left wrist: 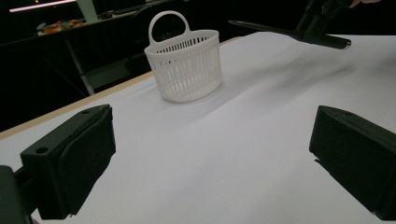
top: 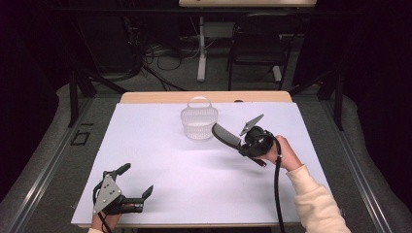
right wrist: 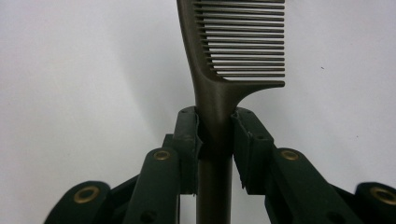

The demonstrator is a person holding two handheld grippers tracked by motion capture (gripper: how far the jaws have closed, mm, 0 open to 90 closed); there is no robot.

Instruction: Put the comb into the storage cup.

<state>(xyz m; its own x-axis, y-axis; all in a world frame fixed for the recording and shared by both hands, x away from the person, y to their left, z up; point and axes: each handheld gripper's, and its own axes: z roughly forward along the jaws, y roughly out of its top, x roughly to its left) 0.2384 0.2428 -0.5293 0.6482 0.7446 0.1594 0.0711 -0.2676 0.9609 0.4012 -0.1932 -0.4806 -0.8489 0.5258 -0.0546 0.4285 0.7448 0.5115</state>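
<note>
Left gripper [top: 134,180]: low at the near left corner of the bench, held by a hand at the bottom edge; a grey three-cornered plate sits on top of it.
Left fingers [left wrist: 70,158]: spread wide and released, nothing between them; in the left gripper view bare white sheet shows in the gap.
Bench [top: 160,160]: covered by a white sheet, with a strip of pale wood showing along the far edge.
Basket [top: 199,120]: white, slotted walls, with a loop handle on its far side; it stands upright on the sheet toward the far middle, well apart from the left gripper. From the left gripper view it stands ahead and a little left [left wrist: 185,65].
Comb [top: 225,134]: dark, long-handled, held above the sheet just right of the basket; its toothed end points toward the basket and lies near the rim, but I cannot tell whether it touches. In the right gripper view the teeth [right wrist: 245,39] run off to the right of the spine, and the handle passes straight down between the fingers.
Right gripper [top: 241,145]: raised over the right half of the bench, pointing left toward the basket; a grey plate stands on top and a cable trails back along the sleeve.
Right fingers [right wrist: 187,140]: clenched on the comb's handle, just below the teeth, one pad on each side.
Right hand [top: 286,154]: wrapped round the gripper's body, with a cream sleeve behind it running to the near right corner.
</note>
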